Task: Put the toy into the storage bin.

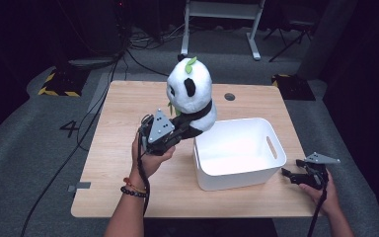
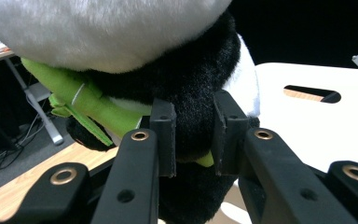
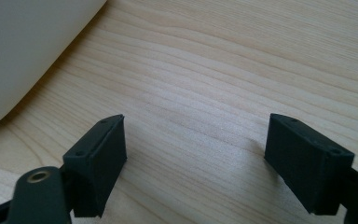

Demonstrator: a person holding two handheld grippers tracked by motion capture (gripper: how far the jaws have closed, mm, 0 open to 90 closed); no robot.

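Observation:
A black and white plush panda [image 1: 190,94] with a green bamboo sprig [image 2: 88,105] is held upright just left of a white plastic bin [image 1: 239,153], its back against the bin's far left corner. My left gripper [image 1: 177,132] is shut on the panda's black arm [image 2: 193,135], which is squeezed between the two pads. My right gripper [image 1: 287,174] rests low at the table's right front edge, beside the bin's right wall. Its jaws stand wide apart over bare wood [image 3: 196,121] with nothing between them. The bin [image 3: 23,51] shows as a pale curve at that view's left.
The wooden table [image 1: 123,148] has a round cable hole [image 1: 229,96] at the back. The bin's handle slot [image 2: 312,93] faces right. Beyond the table lie floor cables [image 1: 143,37], a white desk frame [image 1: 222,15] and yellow-black striped blocks [image 1: 56,84].

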